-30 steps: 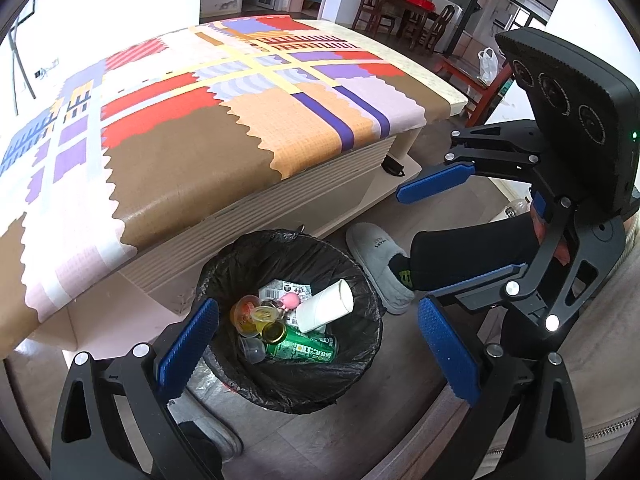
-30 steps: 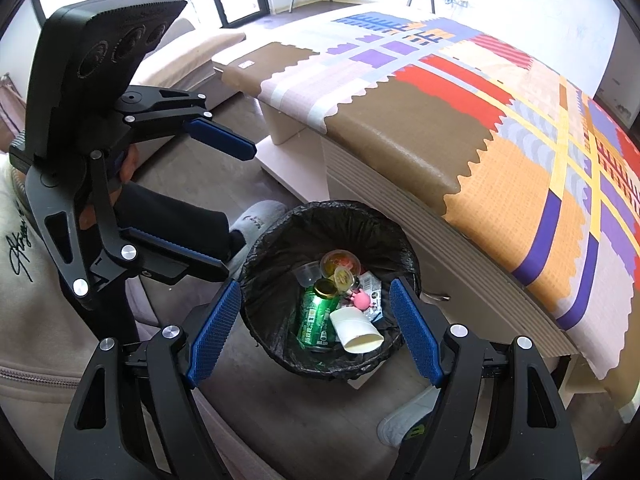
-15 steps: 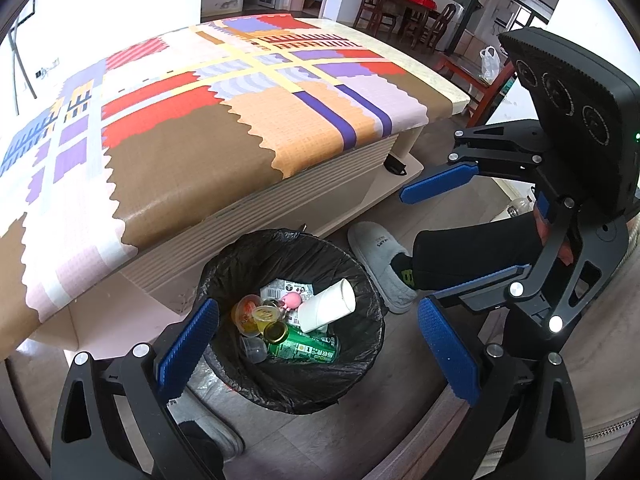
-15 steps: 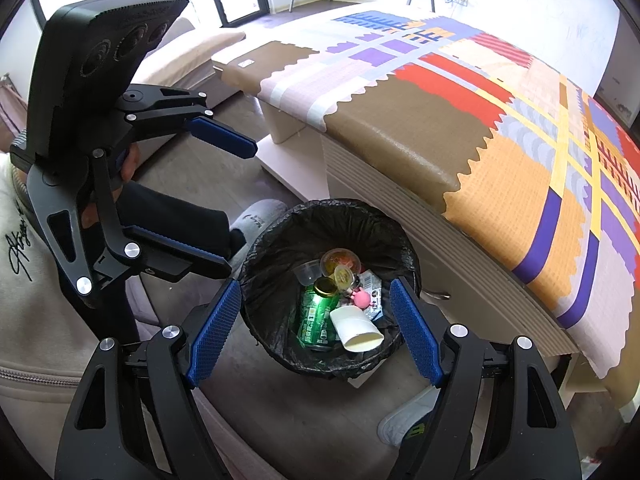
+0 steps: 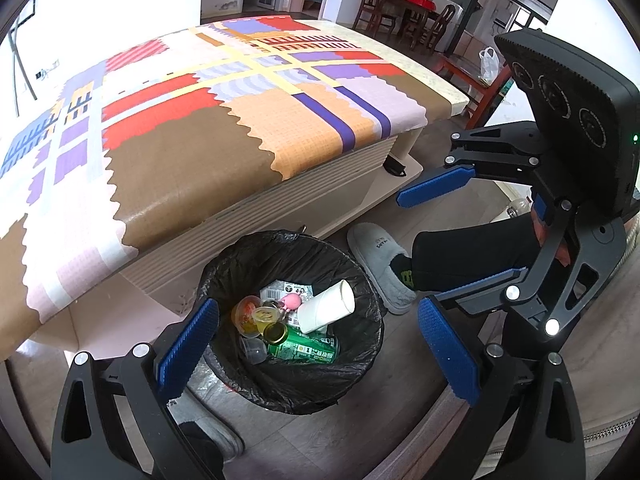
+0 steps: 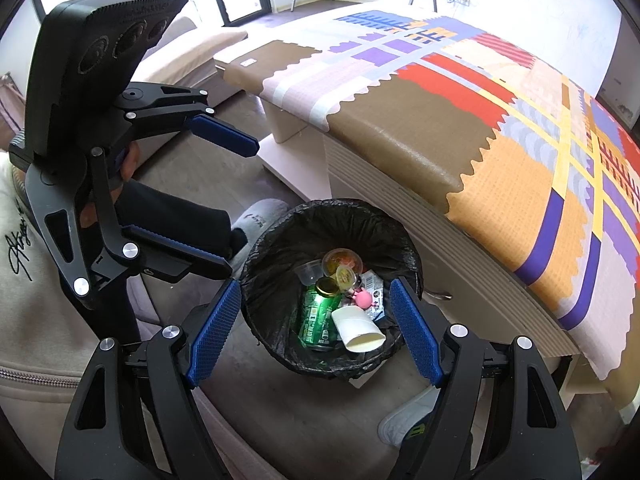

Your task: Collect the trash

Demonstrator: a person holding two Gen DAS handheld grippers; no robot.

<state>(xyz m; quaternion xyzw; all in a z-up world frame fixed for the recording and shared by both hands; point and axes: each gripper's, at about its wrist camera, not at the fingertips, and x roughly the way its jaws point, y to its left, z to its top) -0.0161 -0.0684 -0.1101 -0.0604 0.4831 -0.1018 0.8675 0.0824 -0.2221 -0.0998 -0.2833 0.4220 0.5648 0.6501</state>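
Both the left gripper (image 5: pixel 316 344) and right gripper (image 6: pixel 316 332) hang spread and empty above the round black-lined trash bin (image 5: pixel 360 364) holding collected litter, so tying the liner likely comes next.

Patchwork-covered table (image 5: pixel 224 128), grey slipper (image 5: pixel 380 266), dining chairs (image 5: pixel 370 10)

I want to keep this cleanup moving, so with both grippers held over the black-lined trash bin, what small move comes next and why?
Probably lift both away from the black-lined trash bin and look for more litter. The left gripper and right gripper are open and empty, while the white paper cup, green drink can and small clear plastic cups already lie inside.
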